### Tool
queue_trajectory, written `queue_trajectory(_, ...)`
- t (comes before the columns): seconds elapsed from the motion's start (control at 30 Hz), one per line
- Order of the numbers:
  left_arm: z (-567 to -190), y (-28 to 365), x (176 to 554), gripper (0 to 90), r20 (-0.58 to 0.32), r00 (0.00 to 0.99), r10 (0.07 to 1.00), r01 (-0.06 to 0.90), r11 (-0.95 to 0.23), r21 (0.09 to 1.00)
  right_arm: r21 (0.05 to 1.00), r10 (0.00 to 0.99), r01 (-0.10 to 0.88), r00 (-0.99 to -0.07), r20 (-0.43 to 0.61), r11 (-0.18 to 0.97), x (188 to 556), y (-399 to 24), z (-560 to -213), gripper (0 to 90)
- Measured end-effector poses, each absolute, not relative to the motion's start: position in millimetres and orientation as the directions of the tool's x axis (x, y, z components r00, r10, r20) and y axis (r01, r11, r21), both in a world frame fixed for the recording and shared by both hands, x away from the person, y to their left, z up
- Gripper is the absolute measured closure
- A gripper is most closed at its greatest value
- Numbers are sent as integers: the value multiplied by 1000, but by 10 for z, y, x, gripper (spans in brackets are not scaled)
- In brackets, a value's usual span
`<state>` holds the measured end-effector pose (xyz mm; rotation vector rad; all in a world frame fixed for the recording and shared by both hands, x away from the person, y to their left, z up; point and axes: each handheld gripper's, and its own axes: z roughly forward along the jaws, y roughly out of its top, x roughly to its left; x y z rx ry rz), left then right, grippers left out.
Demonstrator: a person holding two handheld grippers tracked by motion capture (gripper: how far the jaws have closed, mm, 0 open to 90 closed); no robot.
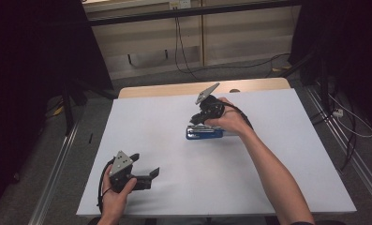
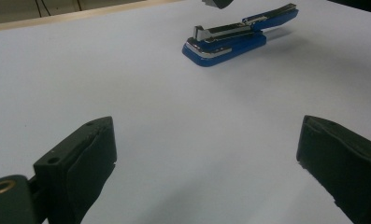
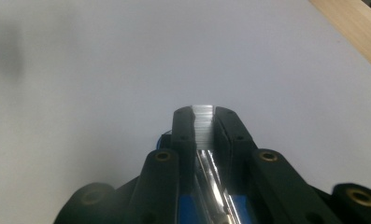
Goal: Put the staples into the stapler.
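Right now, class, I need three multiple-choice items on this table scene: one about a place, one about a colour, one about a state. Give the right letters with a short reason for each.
1. Where does the stapler lie?
A. near the middle of the white table
B. on the floor
C. at the table's front left corner

2. What colour is the stapler's body?
A. red
B. blue
C. yellow

3. How does the left hand-held gripper stand?
A. shut on the stapler
B. shut on nothing
C. open, holding nothing

Answers: 1 A, the high view shows it mid-table under the right hand-held gripper. 2 B, its base is blue with a metal top. 3 C, its jaws stand wide apart over bare table.
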<state>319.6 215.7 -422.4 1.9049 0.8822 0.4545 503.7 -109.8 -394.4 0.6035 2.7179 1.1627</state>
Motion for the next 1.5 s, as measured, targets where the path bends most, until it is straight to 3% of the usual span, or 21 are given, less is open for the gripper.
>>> queue_trajectory(0.77, -4220, 2177, 3196, 50, -52, 658, 751, 386, -278, 879, 692, 304, 195, -952, -37, 695, 5112, -1061, -4071, 791)
queue_trajectory(1.5, -4225, 2166, 3191, 50, -53, 660, 749, 390, -281, 877, 663, 250, 152, -967, -54, 733, 5106, -1067, -4125, 791)
